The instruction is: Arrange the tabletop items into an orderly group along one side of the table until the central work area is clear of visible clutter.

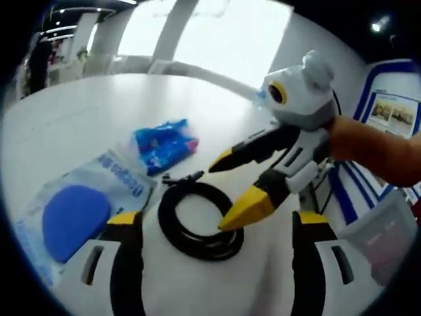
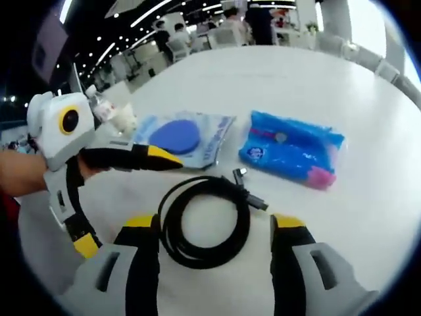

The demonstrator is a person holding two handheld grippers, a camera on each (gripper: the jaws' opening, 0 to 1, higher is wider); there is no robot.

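A coiled black cable (image 1: 197,222) (image 2: 205,222) lies on the white table (image 1: 79,118) (image 2: 276,79), just ahead of both grippers. Beyond it lie a blue wrapped packet (image 1: 164,143) (image 2: 291,148) and a clear packet holding a round blue pad (image 1: 74,214) (image 2: 179,136). My left gripper (image 1: 217,222) is open, its yellow-tipped jaws standing either side of the coil. My right gripper (image 2: 214,225) is open too, straddling the coil from the opposite side. In the left gripper view the right gripper (image 1: 225,192) reaches in with one fingertip over the coil. In the right gripper view the left gripper (image 2: 131,204) is spread wide near the pad packet.
A small pale item (image 2: 110,115) sits behind the left gripper, too blurred to name. An orange sleeve (image 1: 371,150) holds the right gripper. A poster board (image 1: 395,108) and a translucent bin (image 1: 388,230) stand off the table. Chairs and people (image 2: 197,33) are far behind.
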